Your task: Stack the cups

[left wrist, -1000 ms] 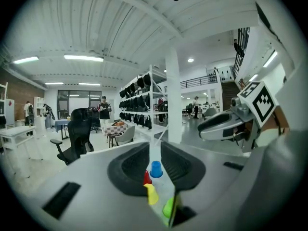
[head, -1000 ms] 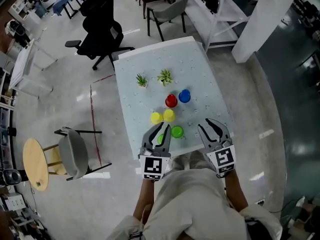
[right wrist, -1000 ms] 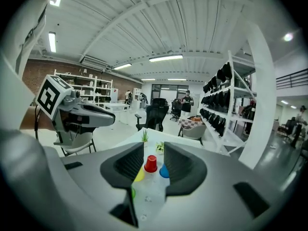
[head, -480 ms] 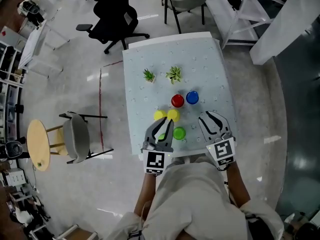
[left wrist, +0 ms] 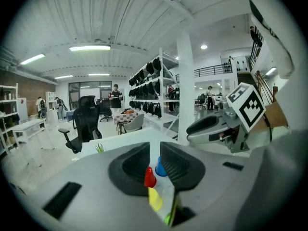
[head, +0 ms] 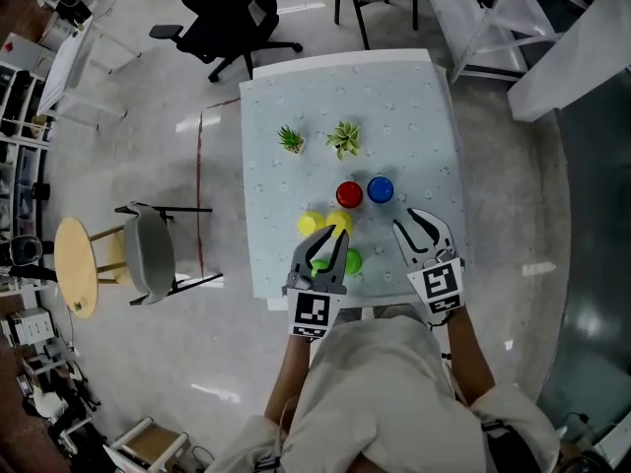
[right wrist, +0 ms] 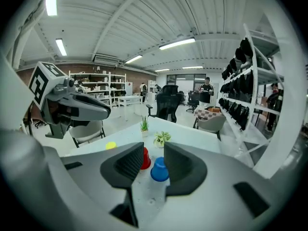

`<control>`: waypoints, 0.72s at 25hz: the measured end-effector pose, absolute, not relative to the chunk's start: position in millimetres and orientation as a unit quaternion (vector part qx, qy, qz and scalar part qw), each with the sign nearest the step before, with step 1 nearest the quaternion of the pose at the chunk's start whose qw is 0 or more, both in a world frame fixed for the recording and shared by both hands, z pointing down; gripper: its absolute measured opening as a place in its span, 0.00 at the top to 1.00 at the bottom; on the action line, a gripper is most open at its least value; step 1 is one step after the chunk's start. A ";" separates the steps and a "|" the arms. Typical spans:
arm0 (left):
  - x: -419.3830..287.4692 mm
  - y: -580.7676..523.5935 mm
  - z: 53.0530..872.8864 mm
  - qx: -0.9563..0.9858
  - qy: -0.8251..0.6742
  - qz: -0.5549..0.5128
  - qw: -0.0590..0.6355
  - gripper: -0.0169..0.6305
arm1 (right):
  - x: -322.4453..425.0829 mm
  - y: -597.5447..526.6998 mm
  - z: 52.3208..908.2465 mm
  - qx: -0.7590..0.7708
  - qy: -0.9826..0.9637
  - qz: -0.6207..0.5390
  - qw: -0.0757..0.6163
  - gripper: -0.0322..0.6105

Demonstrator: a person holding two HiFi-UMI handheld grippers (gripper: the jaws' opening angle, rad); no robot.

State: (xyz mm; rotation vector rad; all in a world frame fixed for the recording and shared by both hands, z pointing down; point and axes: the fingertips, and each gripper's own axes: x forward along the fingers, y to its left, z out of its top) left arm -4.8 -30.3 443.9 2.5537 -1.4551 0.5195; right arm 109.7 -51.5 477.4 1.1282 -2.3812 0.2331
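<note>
Several cups stand upside down on the pale blue table (head: 414,106): a red cup (head: 349,194), a blue cup (head: 381,189), two yellow cups (head: 312,225) side by side, and a green cup (head: 350,260). My left gripper (head: 323,242) hovers at the table's near edge, shut and empty, with a second green cup (head: 319,265) showing below its fingers. Through its narrow slit in the left gripper view (left wrist: 154,153) I see red (left wrist: 149,177), blue (left wrist: 160,167) and yellow (left wrist: 155,199). My right gripper (head: 420,221) is shut on nothing, pointing at the blue cup (right wrist: 159,170).
Two small potted plants (head: 291,139) (head: 344,137) stand at the table's far half. A grey chair (head: 148,254) and a round wooden stool (head: 75,266) are on the floor to the left, a black office chair (head: 232,8) beyond the table, white shelving (head: 493,8) at the far right.
The left gripper's jaws have drawn closer together above the green cup. Both grippers stay at the table's near edge, while the head camera has shifted so the table sits higher in view.
</note>
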 end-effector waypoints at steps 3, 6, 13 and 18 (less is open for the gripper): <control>1.8 -34.7 452.6 0.852 -0.484 0.181 0.086 0.86 | 112.6 -59.2 488.6 0.408 -0.873 0.092 0.250 0.75; 7.6 -38.7 460.7 0.851 -0.481 0.189 0.093 0.86 | 115.0 -66.6 500.1 0.404 -0.873 0.099 0.255 0.75; 19.8 -52.1 477.8 0.848 -0.478 0.203 0.107 0.86 | 117.3 -83.4 527.5 0.387 -0.875 0.113 0.268 0.75; 25.6 -57.9 488.7 0.844 -0.477 0.216 0.115 0.86 | 113.8 -92.1 544.8 0.372 -0.879 0.120 0.275 0.75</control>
